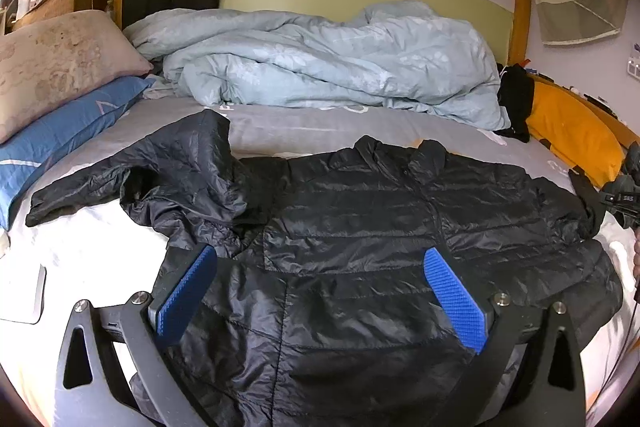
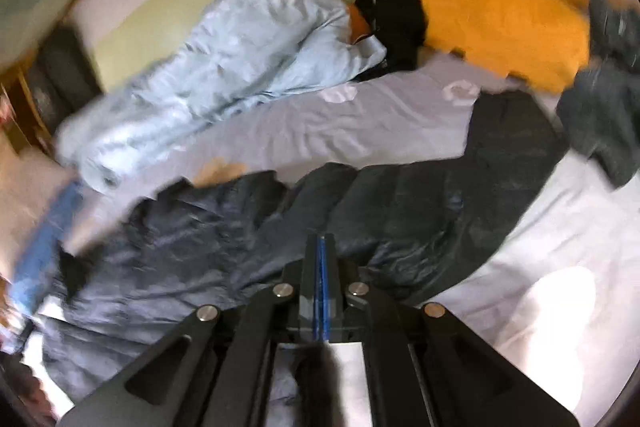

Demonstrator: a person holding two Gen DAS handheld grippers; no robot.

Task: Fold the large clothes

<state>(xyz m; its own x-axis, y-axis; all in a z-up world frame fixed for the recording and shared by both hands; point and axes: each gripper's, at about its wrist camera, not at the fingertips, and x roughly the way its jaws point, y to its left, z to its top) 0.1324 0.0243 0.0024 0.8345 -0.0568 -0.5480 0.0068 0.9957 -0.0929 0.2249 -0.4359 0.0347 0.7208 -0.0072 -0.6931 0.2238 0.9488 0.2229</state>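
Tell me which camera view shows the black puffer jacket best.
The left wrist view. There the black puffer jacket is sharp and lies spread on the bed, with one sleeve and its quilted seams visible. The right wrist view shows the same jacket blurred, seen at a tilt and partly hidden behind the hand-held gripper.

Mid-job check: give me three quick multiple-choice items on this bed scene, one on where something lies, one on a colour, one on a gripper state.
1. Where does the light blue duvet lie relative to the black puffer jacket?
A. Behind it, against the wall
B. On top of it
C. On the floor

2. What colour are the pads on the left gripper fingers?
A. Red
B. Blue
C. Green

3. How does the right gripper stand?
A. Wide open
B. Shut
C. Out of view

Answers: 1 A, the duvet is bunched beyond the jacket by the wall. 2 B, both pads show blue. 3 B, its fingers meet with no gap.
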